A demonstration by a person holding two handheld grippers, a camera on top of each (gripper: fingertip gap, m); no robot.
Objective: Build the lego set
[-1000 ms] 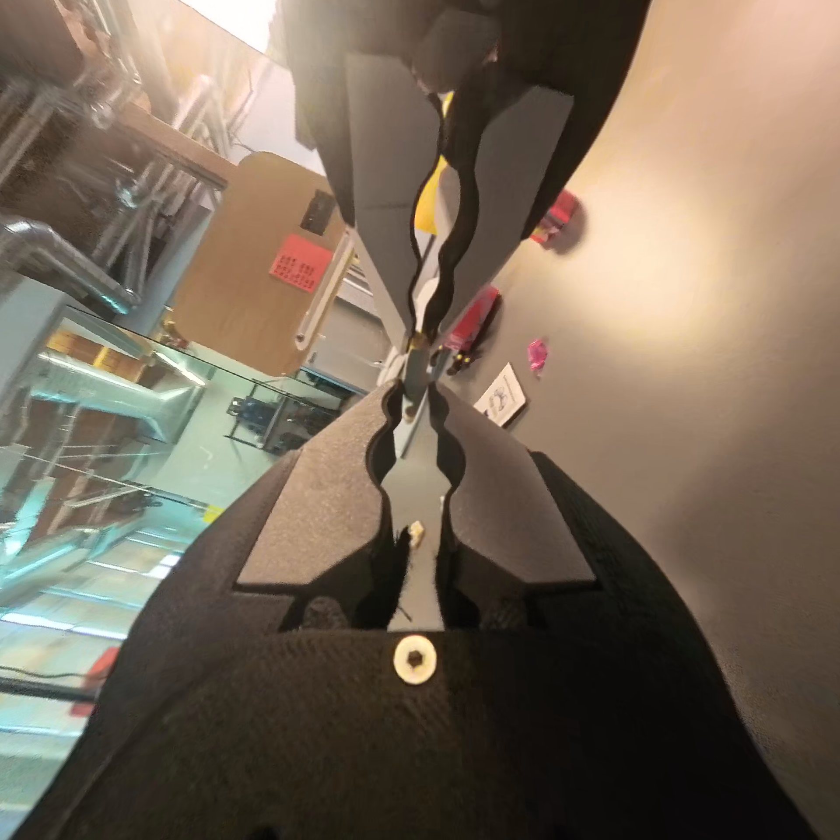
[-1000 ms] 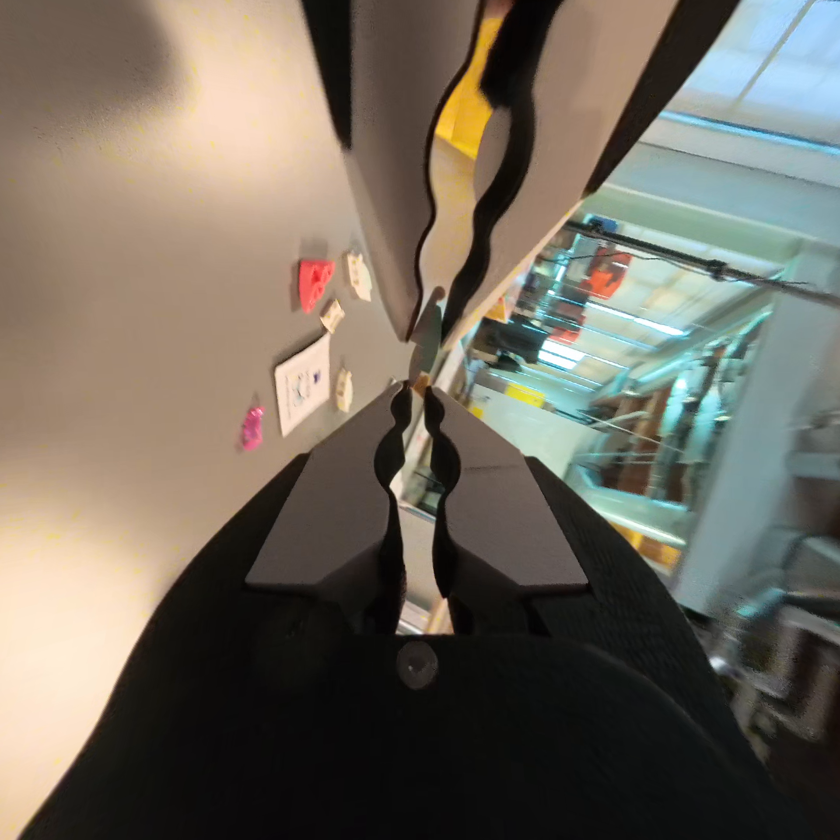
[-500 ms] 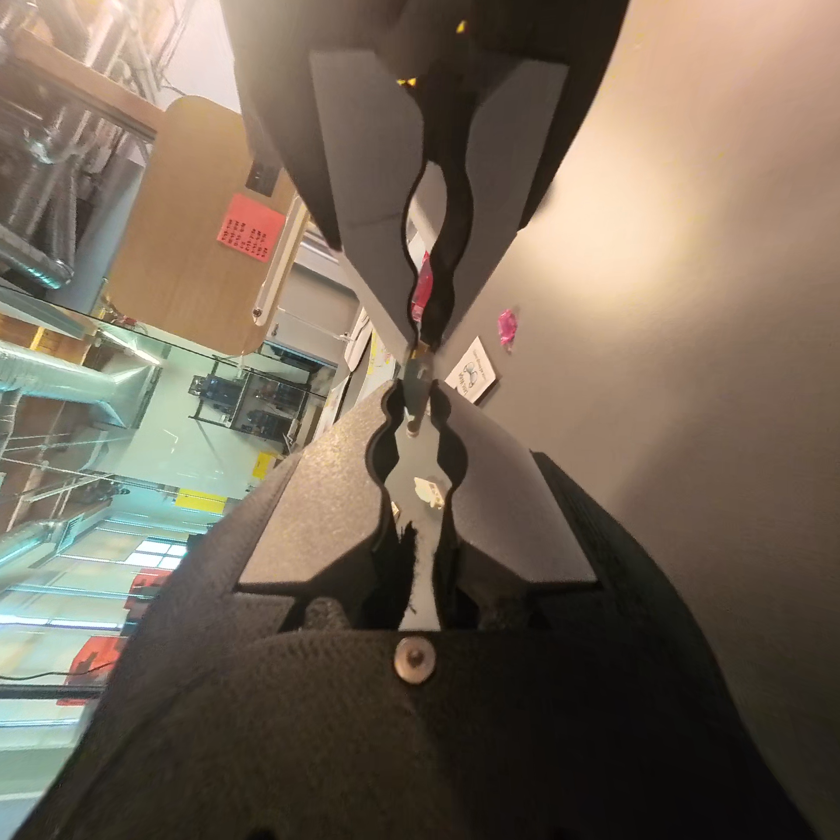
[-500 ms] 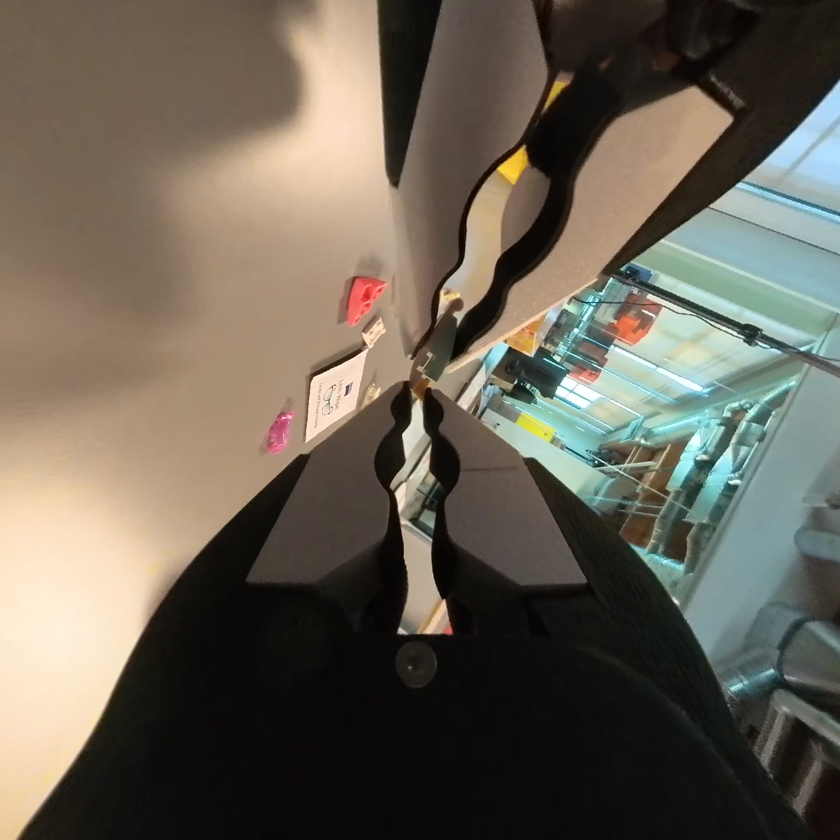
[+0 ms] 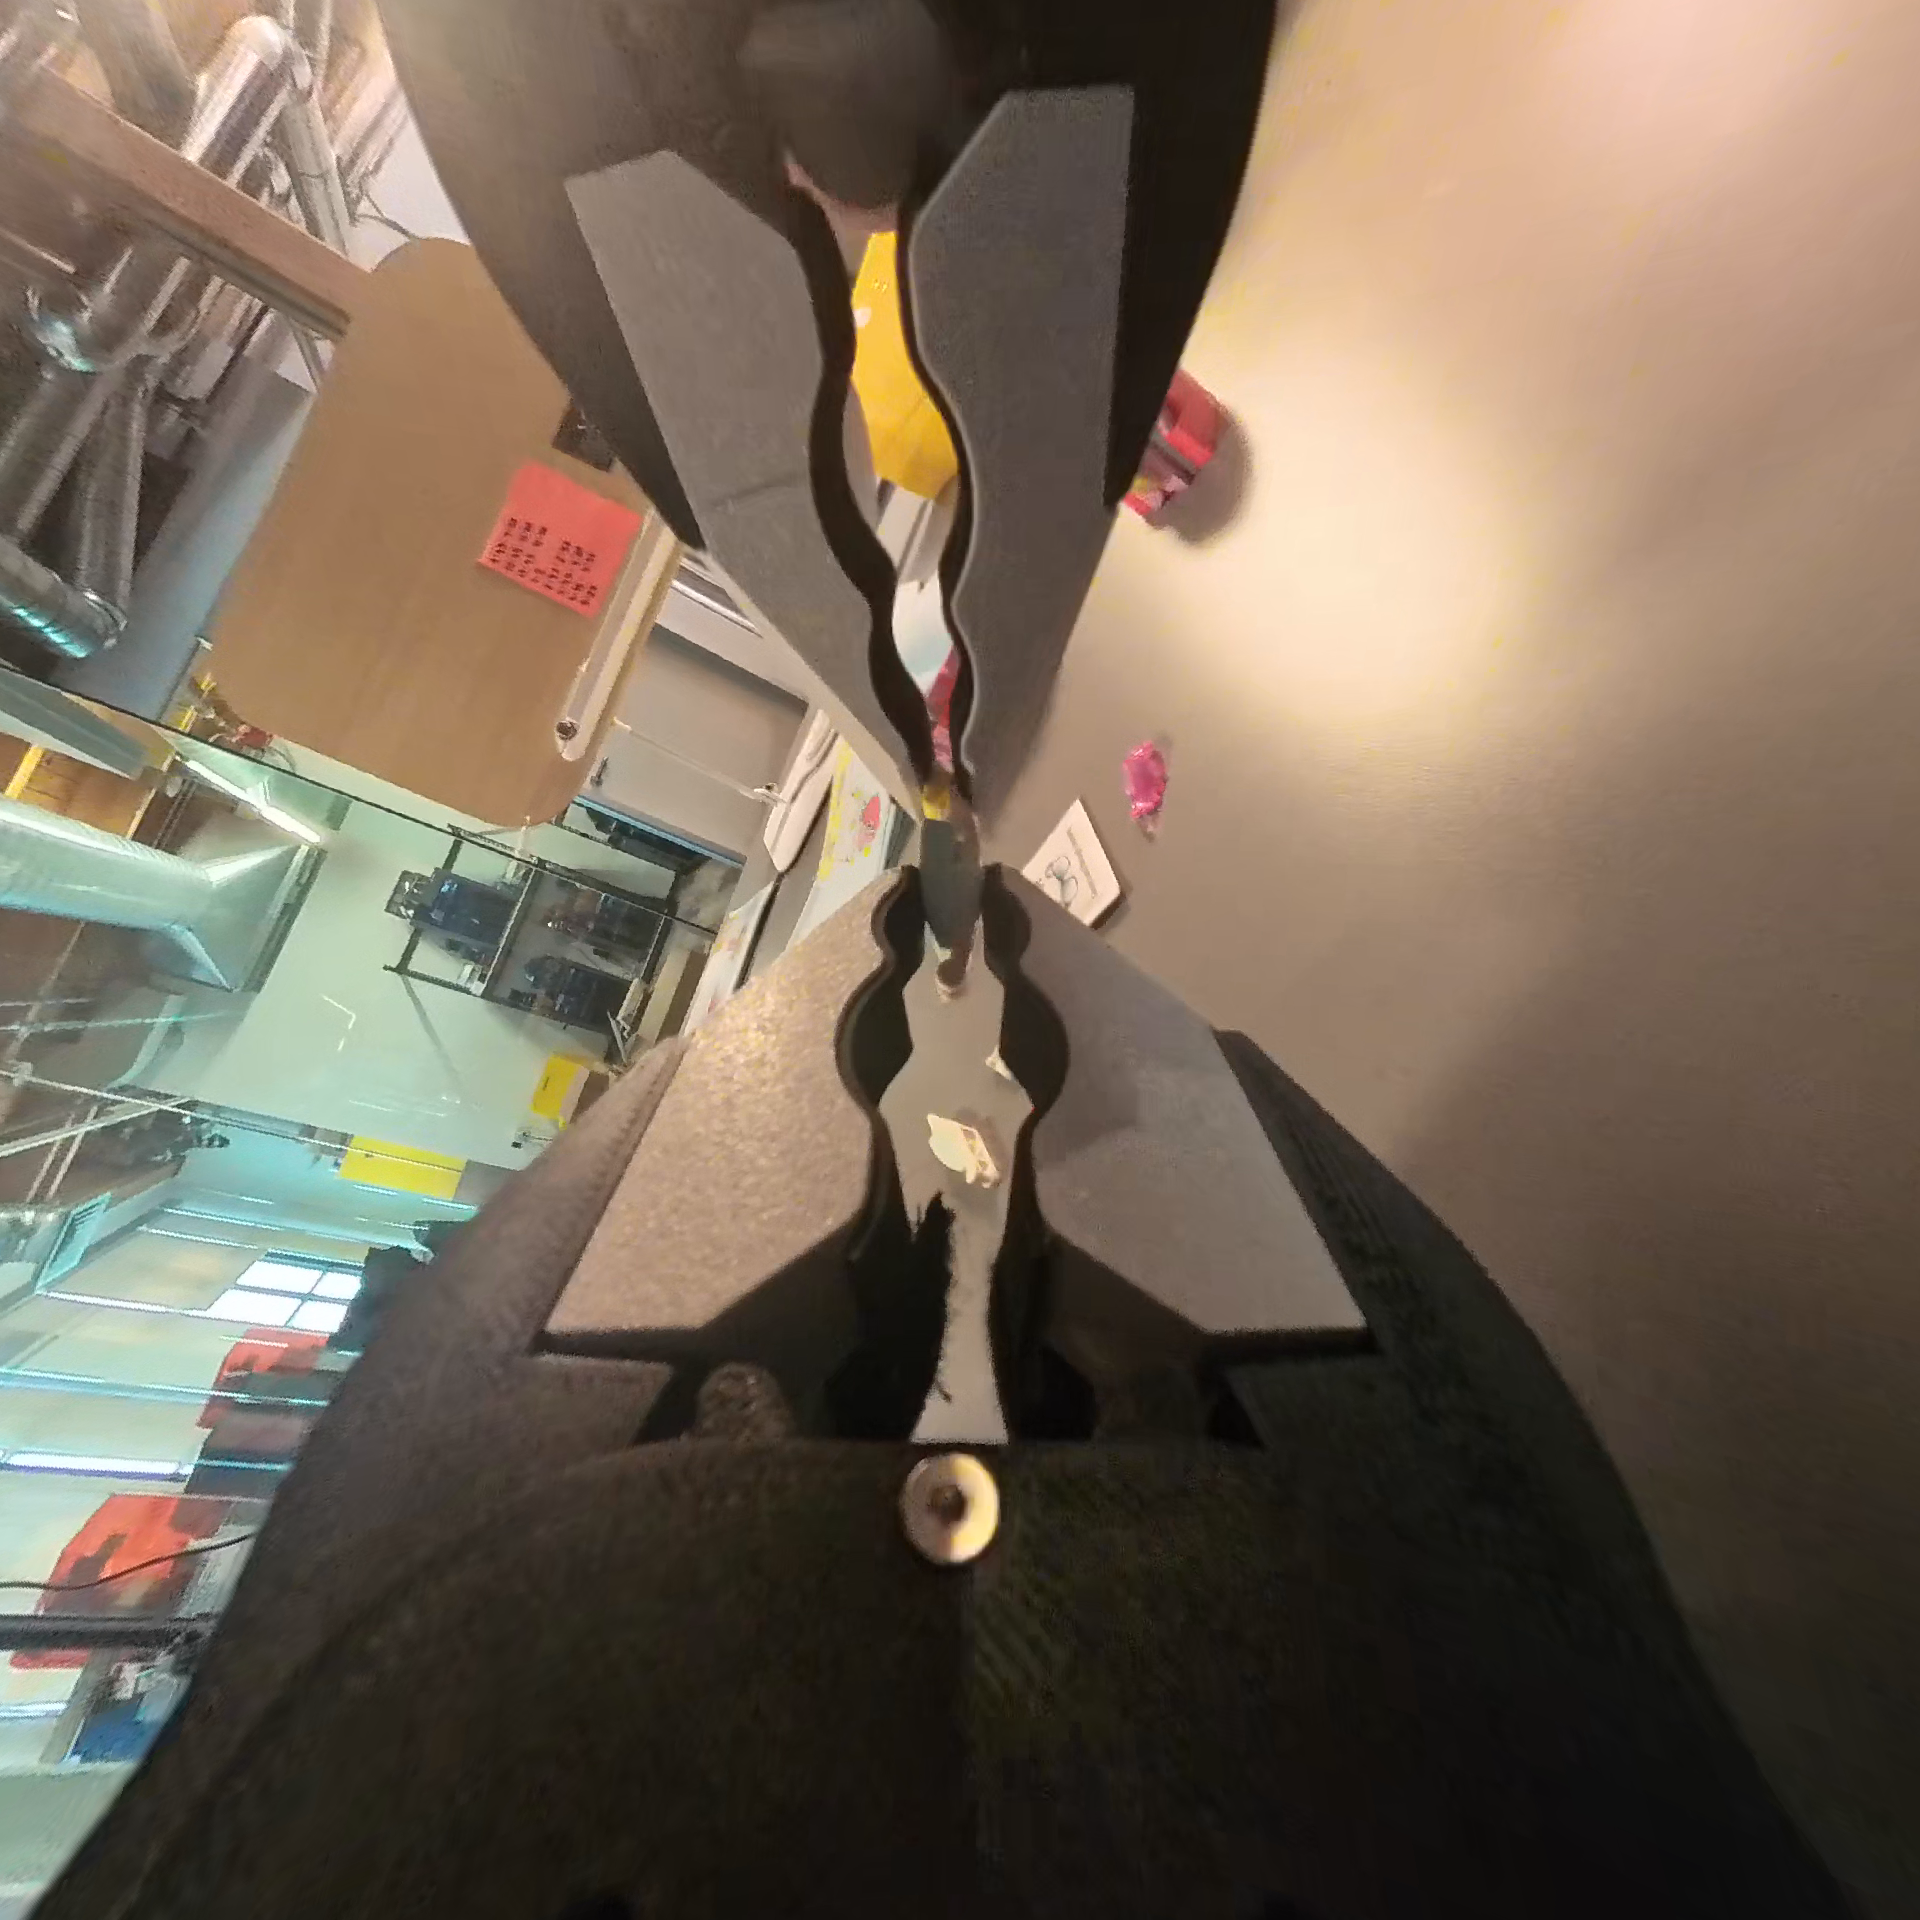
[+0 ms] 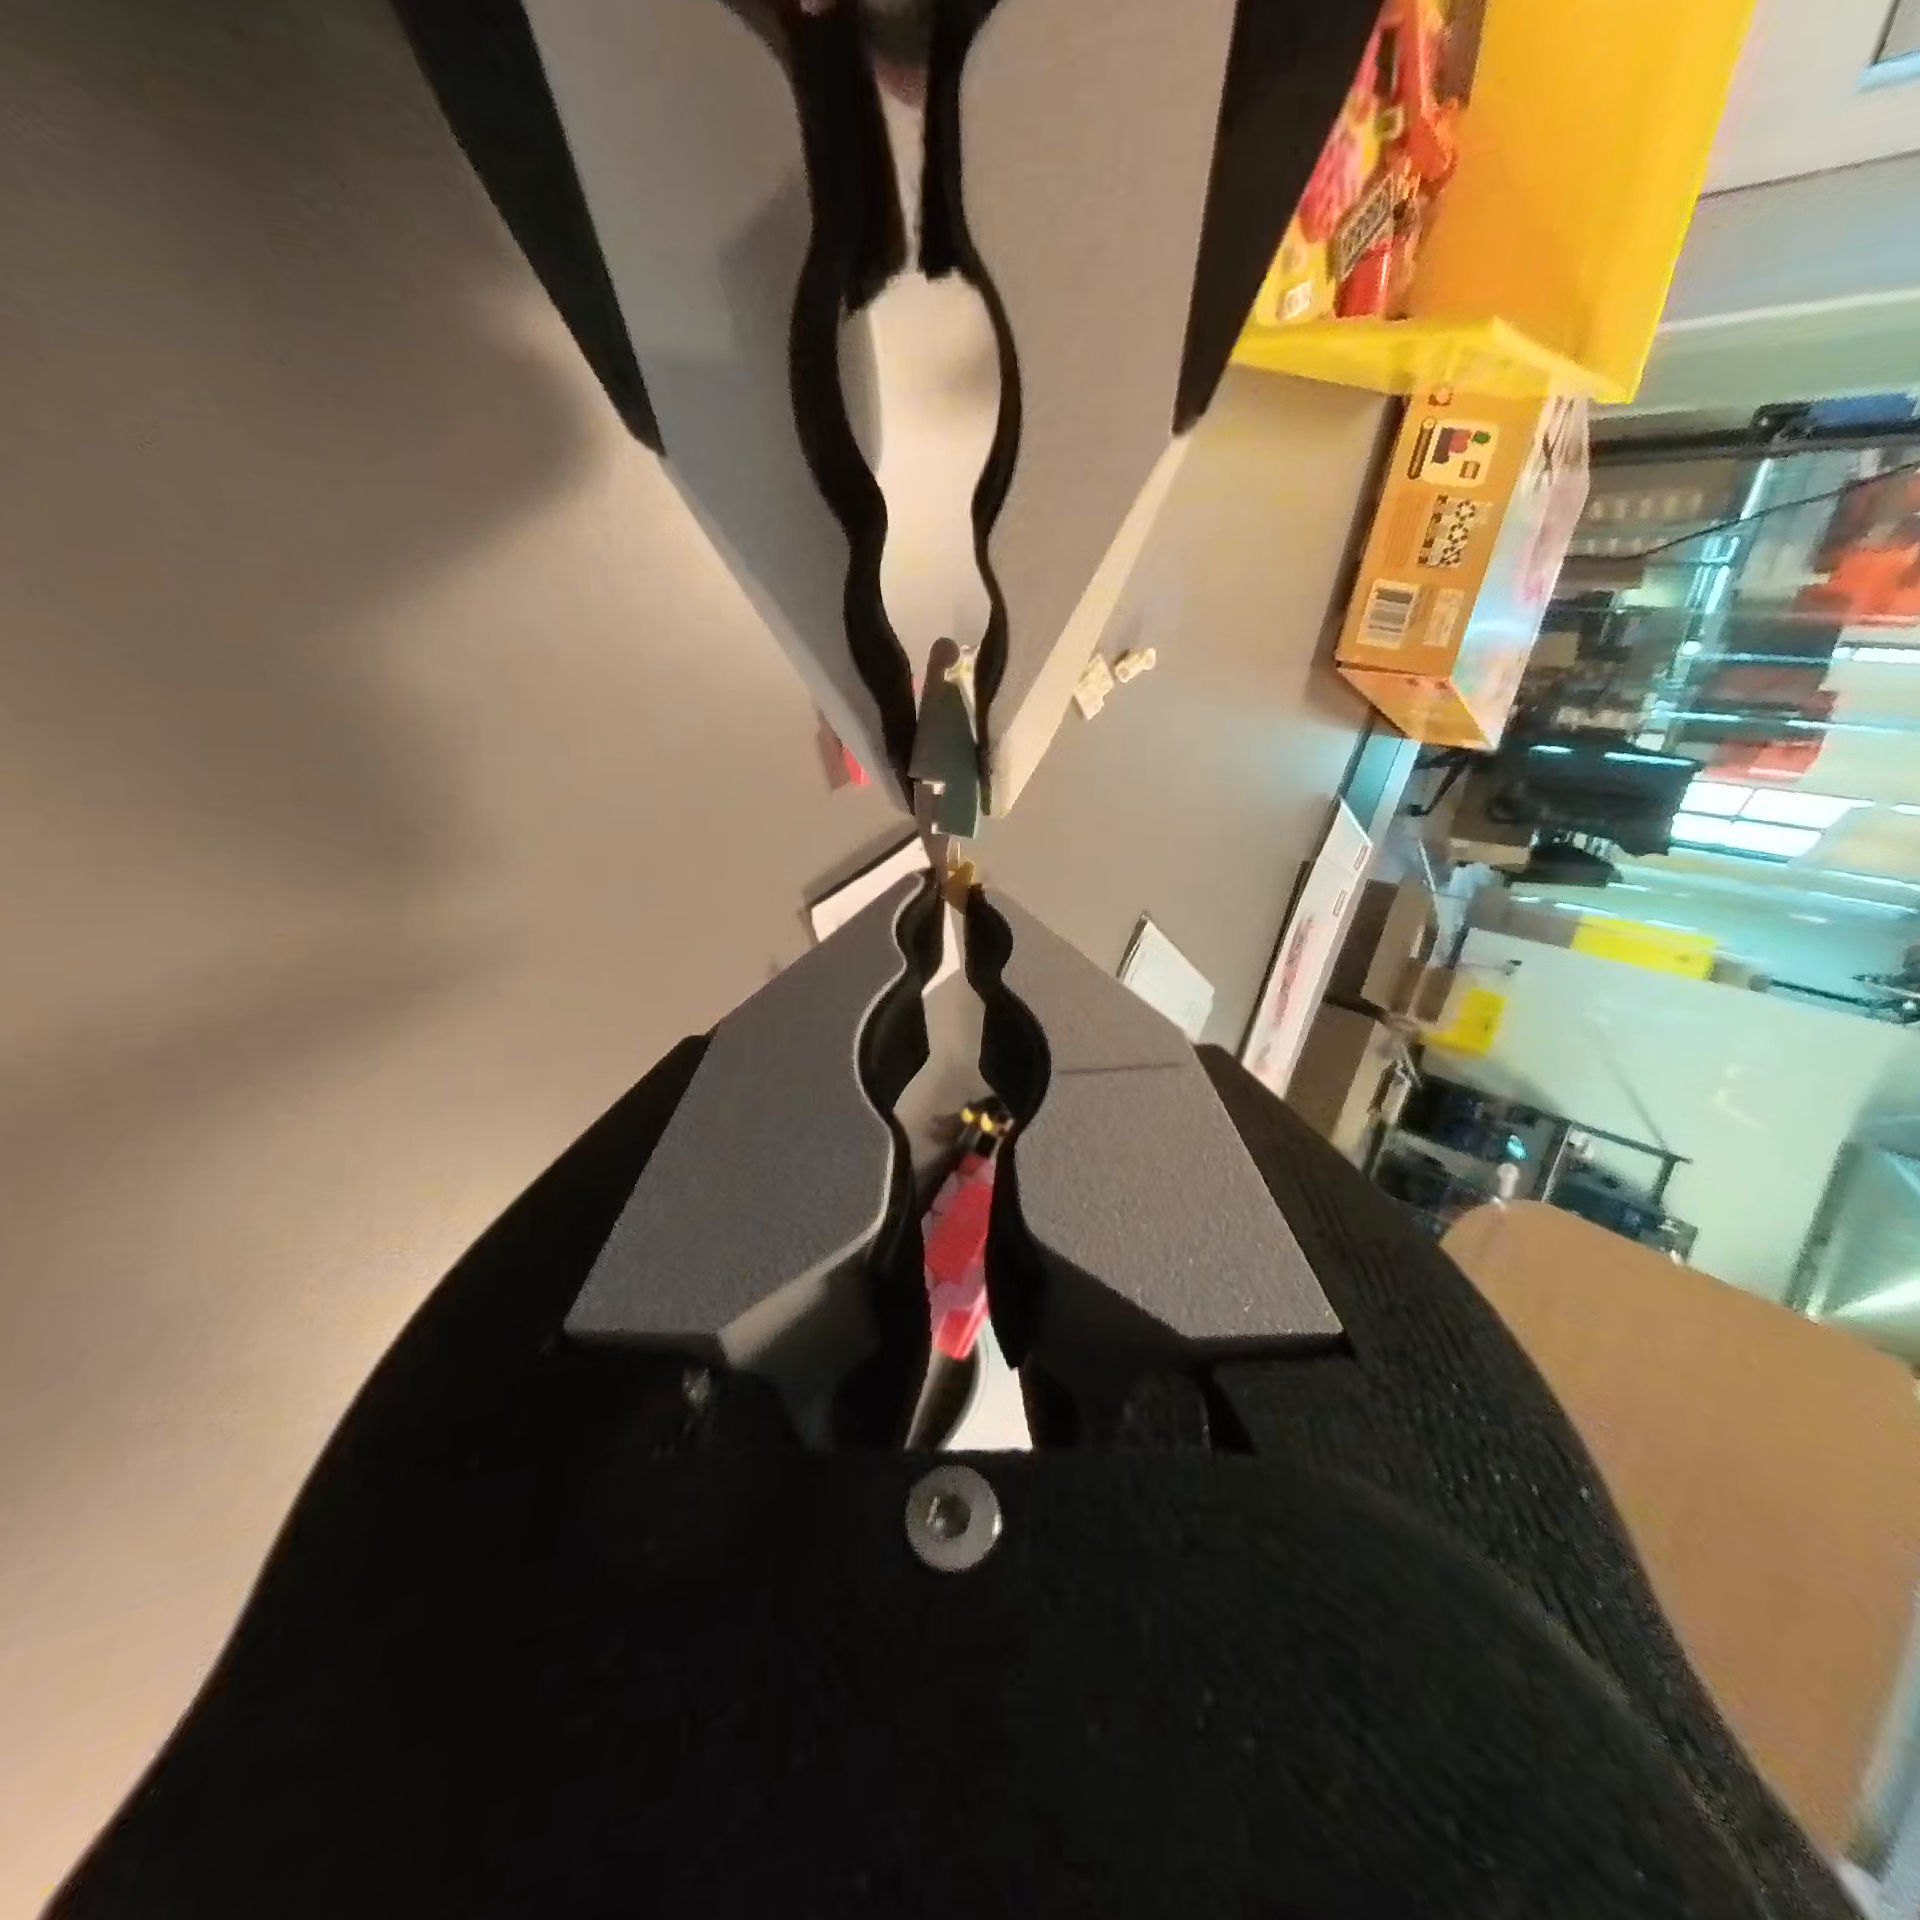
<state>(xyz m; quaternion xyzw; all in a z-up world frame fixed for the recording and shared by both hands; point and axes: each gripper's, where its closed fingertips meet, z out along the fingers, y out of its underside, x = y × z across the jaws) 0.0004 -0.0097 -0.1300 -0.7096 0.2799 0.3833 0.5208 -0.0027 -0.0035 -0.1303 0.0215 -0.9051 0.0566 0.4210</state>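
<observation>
The left gripper (image 5: 951, 894) pinches a small dark grey-green piece (image 5: 948, 878), its long axis running along the fingers. Tip to tip beyond that piece, the right gripper (image 6: 951, 902) pinches a tiny tan piece (image 6: 958, 875), nearly touching it.

A small dark green piece (image 5: 948, 883), perhaps a toy brick, is being pinched by the left gripper (image 5: 951, 902); a tiny yellow piece (image 6: 958, 878) is sitting in the right gripper (image 6: 951, 902).

Left tool (image 5: 948, 902) and right tool (image 6: 956, 902) meet tip to tip, both nearly closed.
</observation>
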